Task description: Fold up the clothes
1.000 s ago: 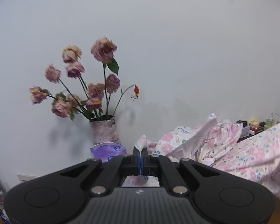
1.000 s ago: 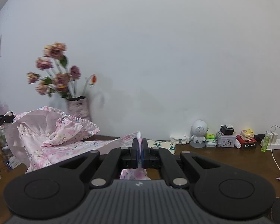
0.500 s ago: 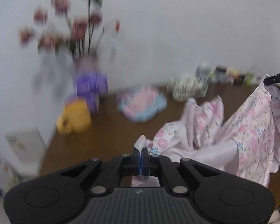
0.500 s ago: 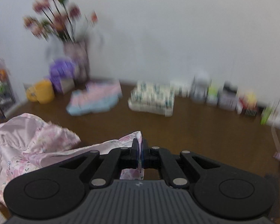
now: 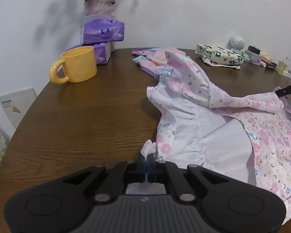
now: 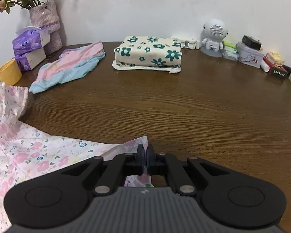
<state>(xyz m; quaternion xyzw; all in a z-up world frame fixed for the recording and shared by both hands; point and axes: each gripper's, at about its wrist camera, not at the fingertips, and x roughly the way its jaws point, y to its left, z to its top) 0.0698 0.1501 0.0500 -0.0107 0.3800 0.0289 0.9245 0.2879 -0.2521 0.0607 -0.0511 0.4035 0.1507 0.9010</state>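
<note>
A pink floral garment [image 5: 213, 120] with a white lining lies spread over the right part of the brown table [image 5: 83, 120]. My left gripper [image 5: 146, 156] is shut on a ruffled corner of it near the table's front. In the right wrist view the same floral garment [image 6: 38, 155] stretches off to the left, and my right gripper [image 6: 145, 151] is shut on another corner of it. The black tip of the right gripper [image 5: 288, 90] shows at the far right of the left wrist view, pinching the cloth.
A folded cream cloth with green flowers [image 6: 148, 53] and a pink-and-blue garment [image 6: 71, 66] lie at the back. A yellow mug [image 5: 75, 66], purple tissue packs [image 5: 103, 32] and a flower vase [image 6: 45, 23] stand back left. A white robot figure [image 6: 213, 36] and small boxes [image 6: 250, 55] line the back right.
Both grippers have swung down from facing the wall to just over the table. The floral garment, held up in the air before, now lies spread on the wood.
</note>
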